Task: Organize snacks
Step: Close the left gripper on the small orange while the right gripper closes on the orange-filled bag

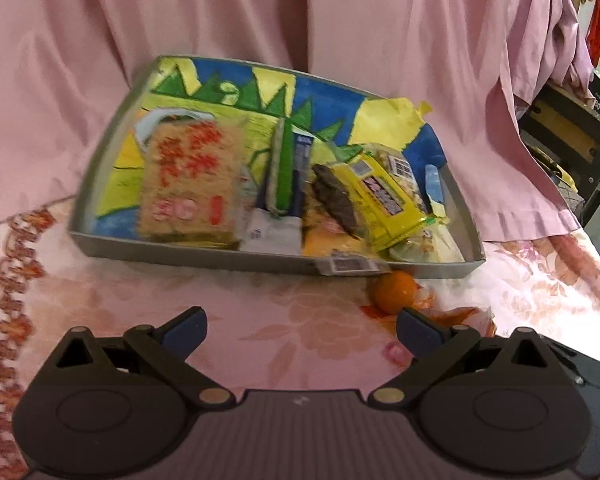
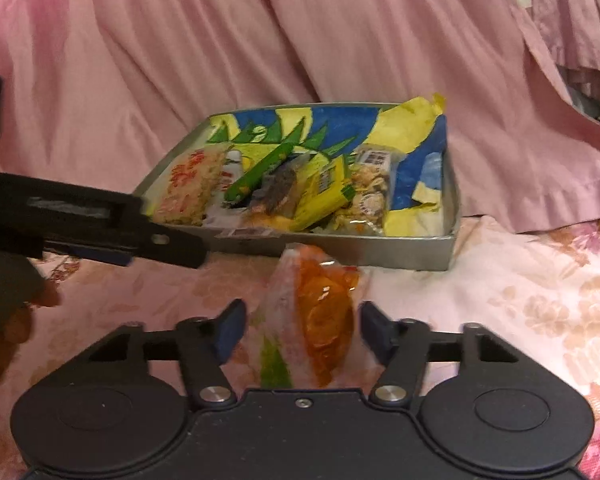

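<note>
A clear packet of orange snacks (image 2: 320,320) stood on the floral cloth (image 2: 500,300) just in front of the grey tray (image 2: 340,254), between the right gripper's (image 2: 302,328) fingers, which stood close on either side; I could not tell whether they pressed it. The tray held a biscuit pack (image 1: 190,176), a green stick (image 1: 282,168) and a yellow packet (image 1: 384,196). The left gripper (image 1: 302,326) hovered nearby, fingers wide apart and empty.

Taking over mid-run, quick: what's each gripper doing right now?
Left gripper: open, empty, short of the snack tray.
Right gripper: jaws around the orange snack packet; no clear pad contact, not gripping yet.
</note>
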The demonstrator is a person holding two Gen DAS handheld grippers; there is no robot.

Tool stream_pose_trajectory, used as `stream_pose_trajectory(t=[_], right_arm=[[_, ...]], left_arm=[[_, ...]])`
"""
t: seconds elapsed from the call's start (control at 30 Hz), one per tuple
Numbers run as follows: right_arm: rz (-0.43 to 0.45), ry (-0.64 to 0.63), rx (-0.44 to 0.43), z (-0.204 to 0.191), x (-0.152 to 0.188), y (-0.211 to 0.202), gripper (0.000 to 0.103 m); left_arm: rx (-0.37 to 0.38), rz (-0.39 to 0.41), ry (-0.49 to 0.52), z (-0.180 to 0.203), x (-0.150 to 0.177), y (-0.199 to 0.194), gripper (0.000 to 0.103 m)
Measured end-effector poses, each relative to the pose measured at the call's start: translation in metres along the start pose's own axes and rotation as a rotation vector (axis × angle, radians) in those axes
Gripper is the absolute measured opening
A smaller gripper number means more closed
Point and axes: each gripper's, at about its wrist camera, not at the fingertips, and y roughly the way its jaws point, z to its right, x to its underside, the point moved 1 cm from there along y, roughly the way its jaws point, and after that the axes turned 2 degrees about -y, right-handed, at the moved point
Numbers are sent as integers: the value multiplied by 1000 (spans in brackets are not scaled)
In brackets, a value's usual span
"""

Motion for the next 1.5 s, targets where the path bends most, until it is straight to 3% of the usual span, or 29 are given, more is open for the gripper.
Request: stream_pose_trajectory(t=[0.17, 0.4, 0.73, 0.87, 1.3, 1.5], right_arm=[[-2, -19, 33, 0, 3, -11, 46], [-13, -58, 86, 7, 10, -38, 44], [-15, -58, 206, 36, 11, -43, 41], [-14, -35, 200, 44, 13, -42, 41], [19, -14, 168, 49, 16, -40, 44], [30, -14, 155, 49, 16, -37, 52]], left_arm=[[31, 1, 0, 13, 2, 12, 103], [33, 2, 43, 32, 4, 27, 102], [44, 16, 85, 56, 10, 45, 80], [25, 34, 118, 64, 10, 49, 74], [-56, 59, 201, 79, 13, 61, 37], [-43, 51, 203, 77, 13, 56, 34]])
